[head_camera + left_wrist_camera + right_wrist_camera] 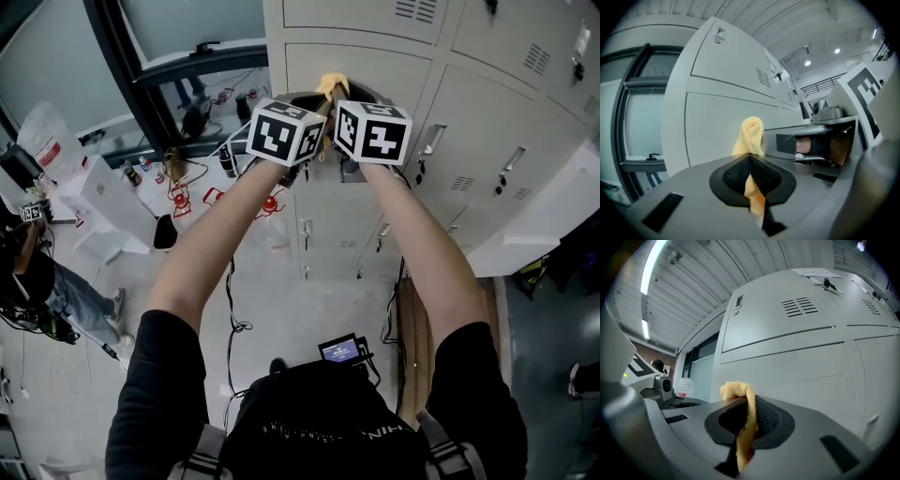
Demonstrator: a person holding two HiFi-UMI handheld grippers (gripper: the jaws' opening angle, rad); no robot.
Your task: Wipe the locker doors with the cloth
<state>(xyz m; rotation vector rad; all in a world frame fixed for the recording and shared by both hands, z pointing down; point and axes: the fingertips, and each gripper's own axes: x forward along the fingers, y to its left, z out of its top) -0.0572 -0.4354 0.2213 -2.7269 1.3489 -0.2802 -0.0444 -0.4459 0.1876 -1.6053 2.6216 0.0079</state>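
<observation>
Left gripper view: left gripper [751, 177] jaws pinched tight on the cloth [751, 133]. The yellow fabric runs up through the black pads [733, 173] and bunches above them. Just past the bunch is a beige locker door [717, 136]; can't tell if cloth and door touch. The other gripper's marker cube [868, 89] is close at right, with a gloved hand [816, 145] under it.

Right gripper view: right gripper [746, 422] is also clenched on the same cloth [736, 391], a fold flopping left over the pad top. The locker door [811, 380] is right behind. Above it is a door with vent slots [800, 305], and higher still a key [827, 284] in a lock.

Head view: black sleeves and bare forearms reach forward, and a small lit screen [342, 350] sits at the waist. Both marker cubes, left [286, 131] and right [372, 131], are side by side, nearly touching. The cloth [331, 86] pokes out between and above them, against the door [309, 61] in the leftmost locker column. Neighbouring doors to the right have metal handles [431, 141]. Far below on the pale floor are red items [180, 199], bottles [131, 173] and cables. A window frame [141, 103] stands left of the lockers. Another person [33, 272] stands at the far left edge.
</observation>
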